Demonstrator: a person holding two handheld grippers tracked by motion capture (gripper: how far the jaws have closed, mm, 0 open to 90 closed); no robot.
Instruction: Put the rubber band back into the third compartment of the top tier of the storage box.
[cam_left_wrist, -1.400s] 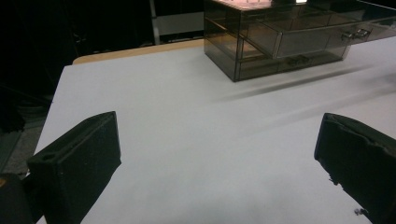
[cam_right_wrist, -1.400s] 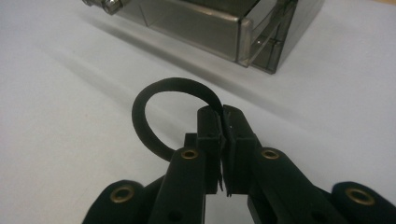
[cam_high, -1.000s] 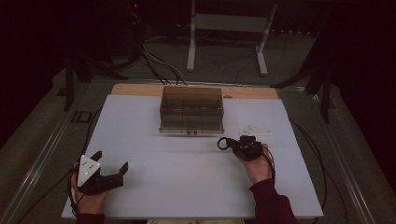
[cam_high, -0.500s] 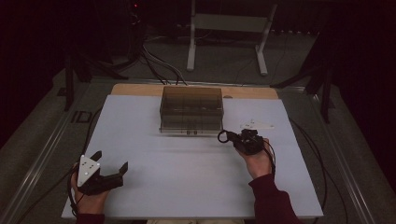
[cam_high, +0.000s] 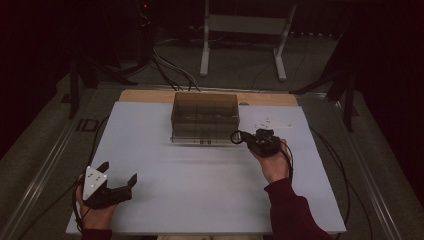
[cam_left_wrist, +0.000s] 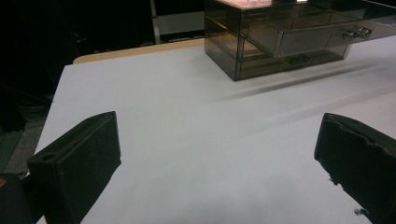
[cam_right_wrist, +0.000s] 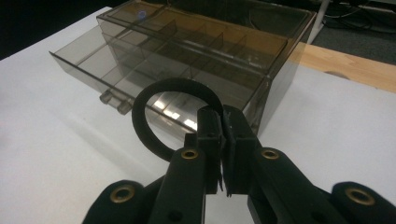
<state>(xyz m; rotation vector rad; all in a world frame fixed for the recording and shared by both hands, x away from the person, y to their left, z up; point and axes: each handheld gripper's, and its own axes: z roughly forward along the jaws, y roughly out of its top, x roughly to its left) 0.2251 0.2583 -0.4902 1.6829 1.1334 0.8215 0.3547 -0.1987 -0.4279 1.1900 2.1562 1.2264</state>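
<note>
A smoky clear drawer box (cam_high: 205, 117) stands at the back middle of the white table (cam_high: 200, 200). One of its drawers (cam_right_wrist: 93, 60) is pulled out, with its handle (cam_right_wrist: 114, 102) toward me and dividers inside. My right gripper (cam_high: 244, 138) is shut on a black ring (cam_high: 236, 137) just right of the box front. In the right gripper view the ring (cam_right_wrist: 138, 122) hangs from the closed tips (cam_right_wrist: 223, 119) above the table, before the open drawer. My left gripper (cam_high: 118, 172) rests open near the front left; nothing lies between its pads (cam_left_wrist: 79, 163). The box (cam_left_wrist: 280, 37) sits far ahead of it.
A pale strip with small white bits (cam_high: 267, 122) lies on the table right of the box. A wooden board edge (cam_high: 150, 95) runs behind the white sheet. Cables (cam_high: 345, 175) trail off the right side, and a stand's legs (cam_high: 280, 60) rest on the floor beyond.
My right gripper has risen and moved a little toward the box with the ring still in it. The left gripper has stayed in place.
</note>
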